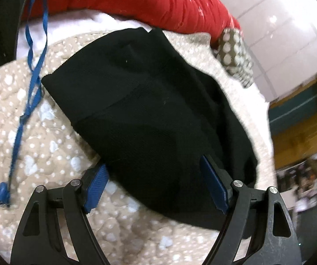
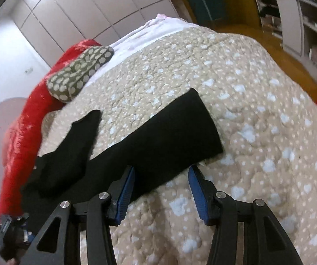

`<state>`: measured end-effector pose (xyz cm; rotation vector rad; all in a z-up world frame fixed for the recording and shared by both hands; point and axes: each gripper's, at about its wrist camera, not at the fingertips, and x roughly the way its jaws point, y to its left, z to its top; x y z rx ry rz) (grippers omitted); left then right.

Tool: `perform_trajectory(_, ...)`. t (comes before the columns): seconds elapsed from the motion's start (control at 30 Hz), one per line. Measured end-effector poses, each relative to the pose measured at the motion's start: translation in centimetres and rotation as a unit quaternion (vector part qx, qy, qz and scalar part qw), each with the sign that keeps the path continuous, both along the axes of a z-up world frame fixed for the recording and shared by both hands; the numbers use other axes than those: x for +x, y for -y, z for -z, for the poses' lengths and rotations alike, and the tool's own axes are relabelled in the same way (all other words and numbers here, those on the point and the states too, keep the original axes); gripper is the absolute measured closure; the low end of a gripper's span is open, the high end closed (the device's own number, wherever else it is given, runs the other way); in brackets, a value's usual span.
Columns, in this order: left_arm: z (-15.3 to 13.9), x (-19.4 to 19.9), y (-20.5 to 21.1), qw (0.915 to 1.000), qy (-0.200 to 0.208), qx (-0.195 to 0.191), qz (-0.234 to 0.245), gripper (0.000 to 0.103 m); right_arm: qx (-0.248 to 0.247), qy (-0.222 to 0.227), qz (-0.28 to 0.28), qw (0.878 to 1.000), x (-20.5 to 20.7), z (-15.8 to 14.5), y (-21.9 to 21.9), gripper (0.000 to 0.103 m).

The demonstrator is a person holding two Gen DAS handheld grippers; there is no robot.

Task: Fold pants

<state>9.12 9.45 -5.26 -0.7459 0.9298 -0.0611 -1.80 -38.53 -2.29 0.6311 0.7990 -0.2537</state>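
Black pants lie on a beige dotted quilt. In the left wrist view my left gripper is open, its blue pads on either side of the near edge of the pants, just above the cloth. In the right wrist view a long pant leg stretches to the right and a shorter part lies at the left. My right gripper is open, its fingers either side of the near edge of the leg, holding nothing.
A red blanket and a grey spotted pillow lie at the bed's far side. A blue strap hangs at the left. White wardrobe doors and a wooden floor lie beyond the bed.
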Motion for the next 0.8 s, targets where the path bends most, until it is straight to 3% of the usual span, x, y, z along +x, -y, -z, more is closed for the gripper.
perform_trajectory(0.07, 0.3, 0.3, -0.8, 0.9994, -0.001, -0.035, -0.006, 0.023, -0.005, 0.002, -0.008, 1.0, -0.9, -0.1, 0.2, 0.054)
perform_trajectory(0.13, 0.4, 0.6, -0.8, 0.9991, -0.004, -0.04, -0.011, 0.023, -0.005, 0.004, -0.009, 1.0, -1.8, 0.2, 0.8, 0.054)
perform_trajectory(0.27, -0.2, 1.3, 1.1, 1.0, 0.003, 0.003, -0.002, 0.027, -0.001, 0.029, 0.016, 0.999, -0.8, 1.2, 1.3, 0.053)
perform_trajectory(0.3, -0.2, 1.5, 1.3, 1.0, 0.004, 0.001, 0.002, 0.035, -0.001, 0.034, 0.025, 0.999, -0.2, 1.4, 1.4, 0.053)
perform_trajectory(0.37, 0.0, 2.0, 1.6, 0.9997, -0.017, 0.006, 0.014, 0.075, 0.012, 0.044, 0.033, 0.998, 0.8, 1.2, 1.6, 0.07)
perform_trajectory(0.4, 0.2, 2.2, 1.4, 0.9994, -0.03, 0.008, 0.013, 0.081, 0.026, 0.061, 0.022, 0.998, 1.1, 1.0, 1.6, 0.096)
perform_trajectory(0.47, 0.2, 2.0, 0.8, 0.9991, -0.035, -0.005, 0.021, 0.091, 0.039, 0.061, 0.015, 0.997, 1.3, 0.7, 1.7, 0.095)
perform_trajectory(0.8, -5.8, -2.5, 0.7, 0.9978, 0.013, 0.03, 0.058, 0.098, 0.045, 0.139, -0.04, 0.988, -6.4, -6.7, 1.4, 0.096)
